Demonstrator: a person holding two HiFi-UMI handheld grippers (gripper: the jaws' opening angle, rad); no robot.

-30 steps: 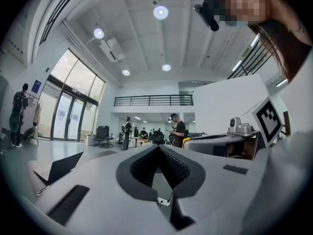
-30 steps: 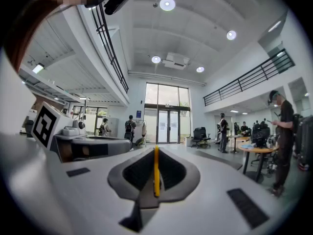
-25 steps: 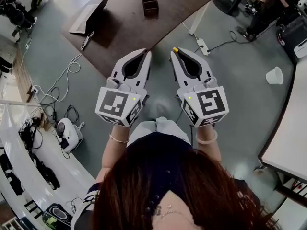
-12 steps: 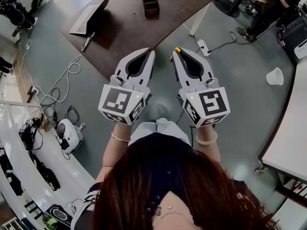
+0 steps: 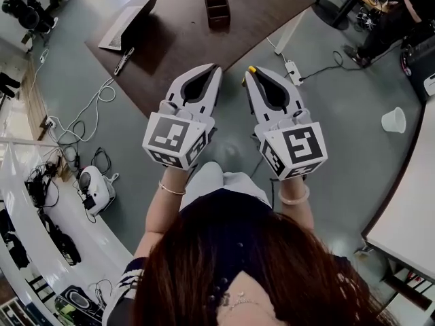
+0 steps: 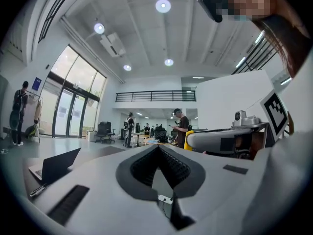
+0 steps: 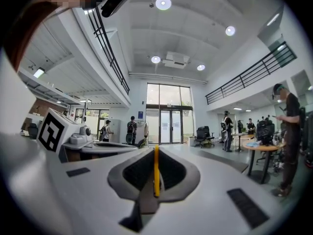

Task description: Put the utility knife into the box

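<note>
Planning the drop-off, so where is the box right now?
Head view, top centre: the box stands on the dark brown table, right of the open laptop, ahead of the right tool holding the utility knife.

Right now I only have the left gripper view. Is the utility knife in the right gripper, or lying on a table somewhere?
Observer: In the right gripper. Its own view shows the jaws shut on the thin yellow utility knife.
Operator: Where is the box?
Observer: The head view shows the dark box standing on the brown table, ahead of both grippers and well clear of the knife.
Operator: Anything loose off to the right?
Observer: A white cup sits on the floor, far out beyond the right gripper.
</note>
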